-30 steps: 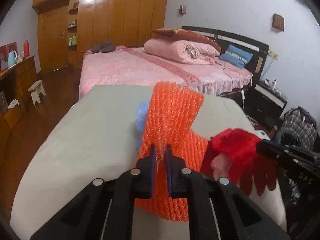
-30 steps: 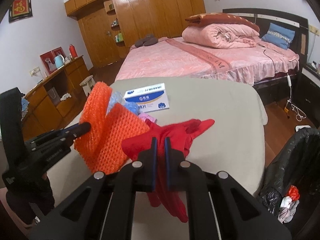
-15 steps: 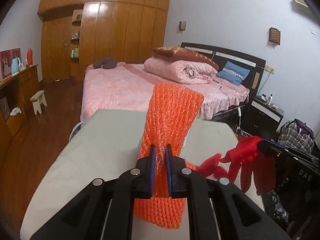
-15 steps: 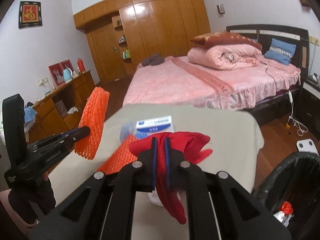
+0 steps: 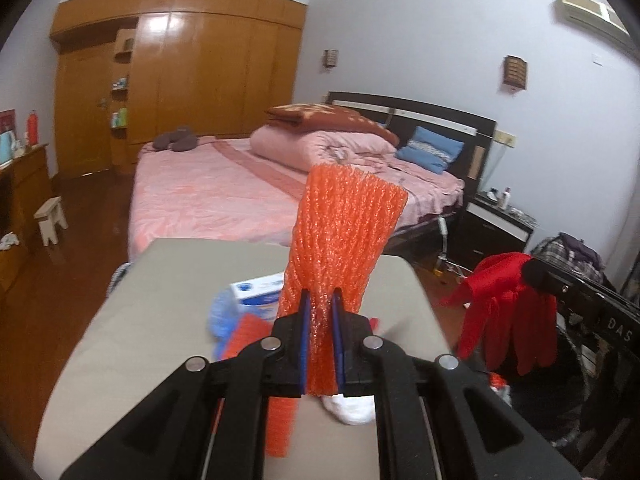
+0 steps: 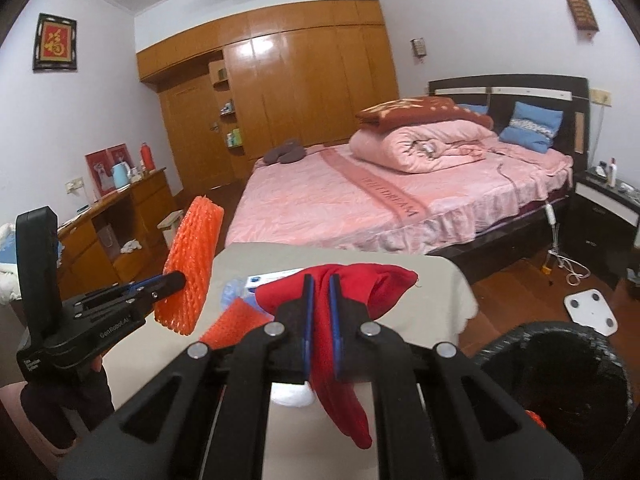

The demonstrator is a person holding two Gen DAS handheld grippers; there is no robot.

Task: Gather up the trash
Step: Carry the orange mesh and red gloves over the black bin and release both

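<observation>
My left gripper [image 5: 320,300] is shut on an orange foam net sleeve [image 5: 344,232], held upright above the beige table [image 5: 160,312]. It also shows in the right wrist view [image 6: 194,264]. My right gripper [image 6: 320,284] is shut on a red glove [image 6: 372,284], which hangs to the right of the table in the left wrist view [image 5: 508,312]. On the table lie a white-and-blue box [image 5: 260,294], a blue net piece [image 5: 222,316], another orange net [image 6: 232,322] and a white crumpled wad [image 5: 352,408].
A black trash bag bin [image 6: 560,372] stands on the floor right of the table, with some trash inside. A pink bed [image 6: 360,200] lies beyond the table. A wooden sideboard [image 6: 104,232] is at left, a nightstand [image 5: 496,228] at right.
Both grippers have lifted their items higher off the table. The red glove has moved right, away from the orange net and toward the bin side.
</observation>
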